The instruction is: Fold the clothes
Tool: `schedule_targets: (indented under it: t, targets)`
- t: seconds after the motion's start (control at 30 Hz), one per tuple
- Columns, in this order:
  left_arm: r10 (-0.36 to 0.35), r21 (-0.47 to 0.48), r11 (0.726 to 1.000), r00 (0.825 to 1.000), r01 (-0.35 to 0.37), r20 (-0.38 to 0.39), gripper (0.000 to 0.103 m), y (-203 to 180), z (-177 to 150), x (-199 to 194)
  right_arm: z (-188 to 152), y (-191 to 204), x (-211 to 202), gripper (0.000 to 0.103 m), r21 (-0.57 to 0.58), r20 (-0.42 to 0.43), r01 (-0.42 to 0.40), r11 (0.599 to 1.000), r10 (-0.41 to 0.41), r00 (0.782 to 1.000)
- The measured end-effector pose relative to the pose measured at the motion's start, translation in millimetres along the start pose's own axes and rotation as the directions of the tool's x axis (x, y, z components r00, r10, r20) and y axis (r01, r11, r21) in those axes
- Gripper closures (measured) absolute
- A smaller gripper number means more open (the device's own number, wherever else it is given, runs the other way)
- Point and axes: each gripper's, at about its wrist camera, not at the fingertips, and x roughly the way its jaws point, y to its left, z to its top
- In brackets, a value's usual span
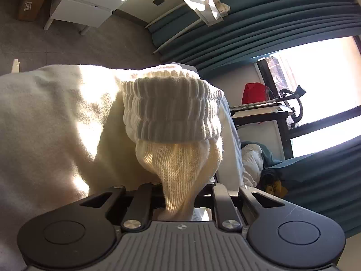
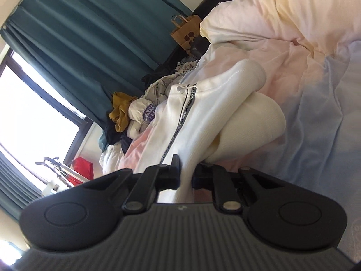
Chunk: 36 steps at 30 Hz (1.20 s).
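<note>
A white zip-front sweatshirt (image 2: pixel 198 113) hangs stretched above the bed (image 2: pixel 327 124), the left hand-held gripper (image 1: pixel 178 203) clenched on thin knit beside its ribbed cuff (image 1: pixel 171 110) and the right hand-held gripper (image 2: pixel 186 178) clamped on fabric beside the black zipper tape (image 2: pixel 180 117). Both bites look narrow, so a sharp pull could likely slip the cloth free and let it crumple onto the bedding. Its long axis seems to run between the two grips, zipper pointing away from the right camera toward the clothes pile (image 2: pixel 135 113).
</note>
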Motion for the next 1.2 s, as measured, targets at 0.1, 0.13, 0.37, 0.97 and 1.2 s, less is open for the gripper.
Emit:
schedule_targets:
  t: [0.1,0.13,0.37,0.97,1.2]
  targets:
    - [0.004,-0.008,1.000,1.000,-0.004,-0.008,0.088,-1.5,8.6,-30.6,6.3,-1.1,-26.6,0.091,0.014,-0.016,-0.005,1.000,0.005,1.000]
    - [0.010,-0.018,1.000,1.000,-0.011,-0.018,0.088,-1.3,12.7,-41.1,7.9,-2.2,-37.1,0.091,0.025,-0.025,-0.003,1.000,0.004,1.000]
    - [0.095,0.038,0.995,0.993,-0.093,-0.071,0.088,10.2,32.1,-117.0,5.8,-23.6,-104.7,0.091,0.152,-0.124,0.052,0.987,-0.033,0.992]
    - [0.139,0.365,0.927,0.984,-0.090,-0.111,0.023,-8.5,-0.4,-201.5,-18.3,-84.4,-112.1,0.067,0.414,-0.253,0.169,0.894,-0.065,0.965]
    - [0.108,0.558,0.826,0.994,-0.077,-0.023,0.022,-72.1,-49.4,-214.3,-15.3,-89.6,-102.8,0.047,0.415,-0.245,0.178,0.892,-0.079,0.966]
